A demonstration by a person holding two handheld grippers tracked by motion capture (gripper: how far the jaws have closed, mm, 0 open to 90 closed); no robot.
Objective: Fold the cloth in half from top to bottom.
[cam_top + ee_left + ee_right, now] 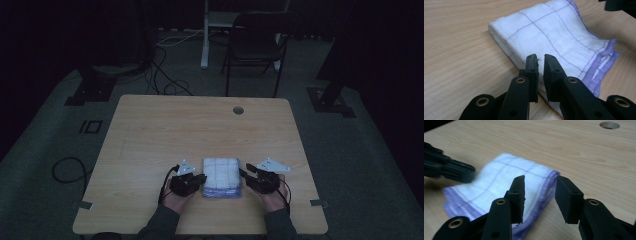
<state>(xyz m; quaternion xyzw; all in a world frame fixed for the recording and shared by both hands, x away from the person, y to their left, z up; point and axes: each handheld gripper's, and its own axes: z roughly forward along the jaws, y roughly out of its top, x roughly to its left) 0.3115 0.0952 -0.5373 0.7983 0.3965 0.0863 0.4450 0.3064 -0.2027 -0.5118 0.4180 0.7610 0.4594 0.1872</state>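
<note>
Two tools flank folded cloth (222, 178), left tool (541, 62) nearly closed, empty, right tool (539, 185) open, bare table (200, 130) beyond.

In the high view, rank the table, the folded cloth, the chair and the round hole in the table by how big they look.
Largest to smallest in the high view:
1. table
2. chair, though it stands farther from the camera
3. folded cloth
4. round hole
</note>
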